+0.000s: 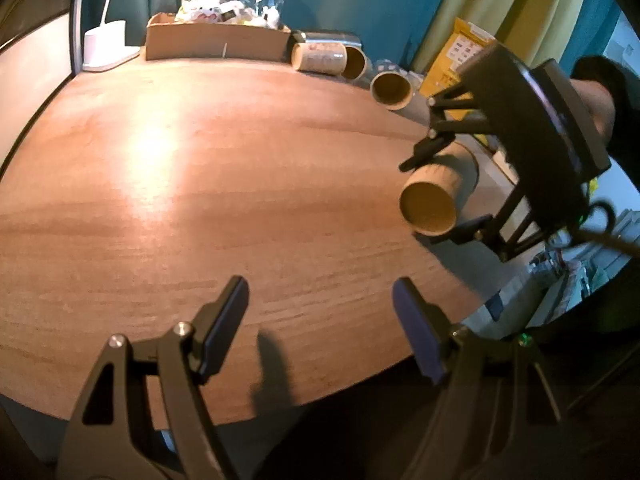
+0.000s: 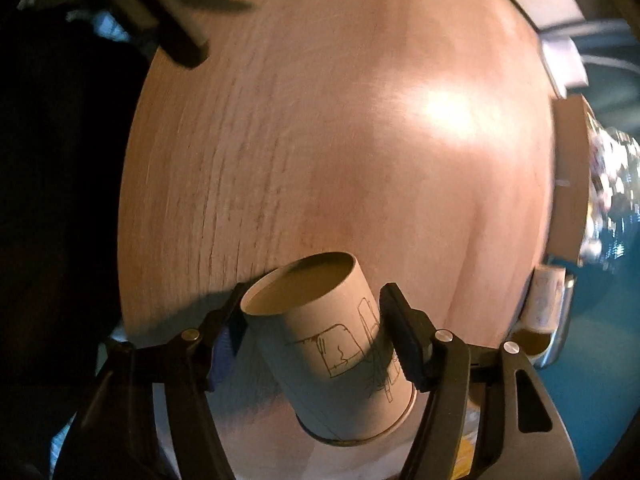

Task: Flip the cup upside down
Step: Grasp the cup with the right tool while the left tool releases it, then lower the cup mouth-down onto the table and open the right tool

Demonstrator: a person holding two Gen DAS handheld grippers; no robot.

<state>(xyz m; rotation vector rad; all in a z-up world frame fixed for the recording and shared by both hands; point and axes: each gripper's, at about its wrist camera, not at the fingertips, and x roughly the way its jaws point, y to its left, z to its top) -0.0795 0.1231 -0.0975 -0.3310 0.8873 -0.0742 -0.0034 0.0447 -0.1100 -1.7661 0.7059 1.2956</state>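
A tan paper cup [image 2: 328, 336] with a line drawing on its side is clamped between the fingers of my right gripper [image 2: 316, 332]. It is held on its side, tilted, above the wooden table [image 2: 360, 140]. In the left wrist view the same cup [image 1: 436, 196] hangs over the table's right edge in the right gripper [image 1: 444, 196], open mouth facing the camera. My left gripper [image 1: 320, 328] is open and empty, low over the table's near edge.
Three more cups lie along the table's far right edge [image 1: 320, 58] [image 1: 354, 62] [image 1: 392, 90]. A cardboard box [image 1: 216, 42] with plastic-wrapped items stands at the back. A white lamp base [image 1: 106, 44] is at the back left. Yellow packaging [image 1: 456, 60] lies beyond the edge.
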